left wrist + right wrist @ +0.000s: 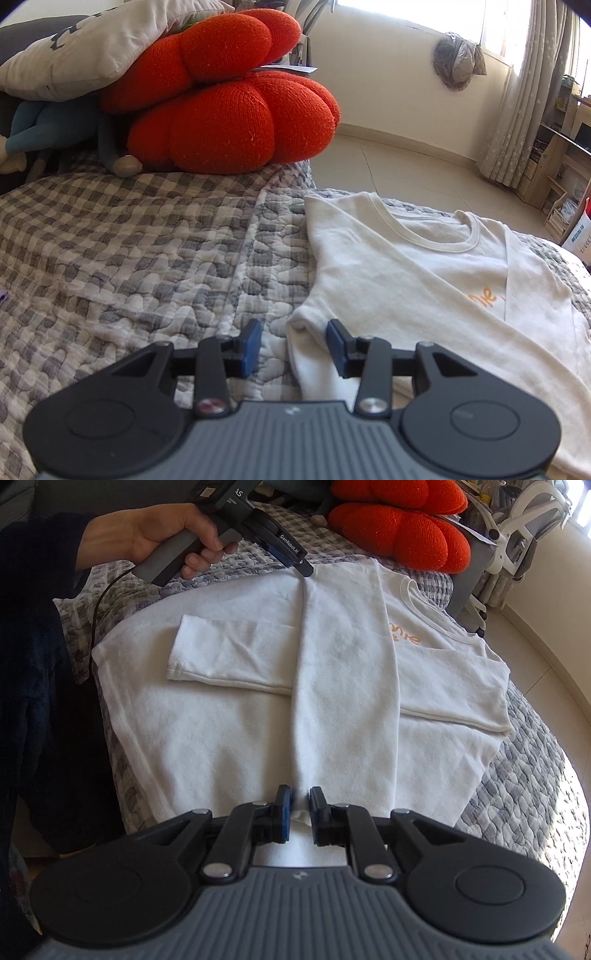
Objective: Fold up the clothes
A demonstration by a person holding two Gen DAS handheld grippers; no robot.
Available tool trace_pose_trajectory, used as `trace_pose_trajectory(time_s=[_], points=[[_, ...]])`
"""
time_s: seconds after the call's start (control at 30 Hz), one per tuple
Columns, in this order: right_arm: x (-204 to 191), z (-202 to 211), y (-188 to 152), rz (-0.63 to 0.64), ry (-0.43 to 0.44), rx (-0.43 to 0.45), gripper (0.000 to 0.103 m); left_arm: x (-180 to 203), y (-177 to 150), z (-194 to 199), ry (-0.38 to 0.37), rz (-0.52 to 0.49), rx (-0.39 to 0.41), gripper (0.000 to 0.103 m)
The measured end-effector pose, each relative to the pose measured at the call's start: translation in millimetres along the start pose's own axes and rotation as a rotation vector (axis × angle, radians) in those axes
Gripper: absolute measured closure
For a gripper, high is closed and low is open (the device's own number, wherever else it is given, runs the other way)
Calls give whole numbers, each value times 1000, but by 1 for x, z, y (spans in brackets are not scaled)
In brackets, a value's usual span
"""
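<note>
Both grippers, left [294, 345] and right [298, 814], straddle shirt [258, 716] edges.

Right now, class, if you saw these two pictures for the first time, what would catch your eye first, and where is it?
Most eyes would go first to the bright orange cushions piled at the far end of the checked quilt. Next comes the white shirt spread flat on the quilt, both sleeves folded across it. The left tongs stand open at one shirt edge, and the right tongs straddle the opposite edge.
</note>
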State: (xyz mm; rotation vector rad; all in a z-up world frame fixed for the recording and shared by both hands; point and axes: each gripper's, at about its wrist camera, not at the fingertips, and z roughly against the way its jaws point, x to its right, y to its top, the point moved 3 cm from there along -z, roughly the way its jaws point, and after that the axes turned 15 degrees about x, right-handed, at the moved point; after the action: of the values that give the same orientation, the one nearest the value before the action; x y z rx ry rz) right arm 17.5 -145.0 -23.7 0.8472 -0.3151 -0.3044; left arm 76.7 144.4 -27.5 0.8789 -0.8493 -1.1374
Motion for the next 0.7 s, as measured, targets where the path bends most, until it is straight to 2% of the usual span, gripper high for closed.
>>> trace_pose_trajectory(time_s=[0.13, 0.27, 0.37, 0.47, 0.53, 0.6, 0.7], points=[[16, 5, 6, -68, -45, 64, 85, 1, 3, 4, -1, 4, 12, 64], [25, 3, 5, -95, -82, 63, 84, 23, 5, 17, -74, -47, 26, 64], [23, -2, 1, -92, -56, 40, 83, 47, 4, 27, -145, -107, 29, 64], [9, 8, 3, -74, 77, 72, 83, 70, 3, 40, -221, -149, 35, 64], [-1, 12, 4, -53, 125, 78, 76, 84, -1, 46, -276, -162, 28, 64], [-4, 10, 6, -31, 101, 81, 68, 98, -7, 48, -316, -195, 12, 64], [8, 10, 10, -76, 42, 114, 68, 118, -25, 44, -344, -280, -29, 64]])
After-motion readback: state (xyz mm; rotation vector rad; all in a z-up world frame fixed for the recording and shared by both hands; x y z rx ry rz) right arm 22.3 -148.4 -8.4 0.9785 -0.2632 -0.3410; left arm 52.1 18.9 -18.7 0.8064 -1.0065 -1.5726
